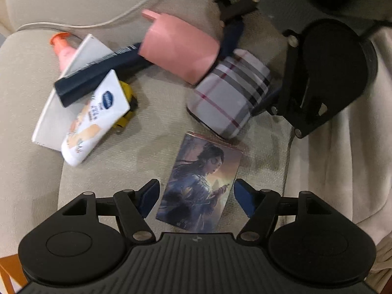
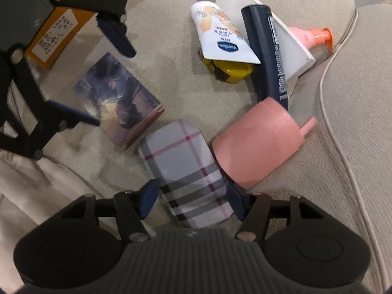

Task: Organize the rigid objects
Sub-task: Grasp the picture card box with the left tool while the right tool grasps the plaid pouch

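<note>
On the beige fabric sofa cushion (image 1: 152, 112), the left tool (image 1: 197, 197) hangs with fingers apart either side of a flat picture-printed box (image 1: 199, 186), not pressing it. The right tool (image 2: 193, 199) likewise straddles the plaid-patterned oblong case (image 2: 186, 169), fingers apart; a pink plastic cup (image 2: 257, 144) lies touching that case.
</note>
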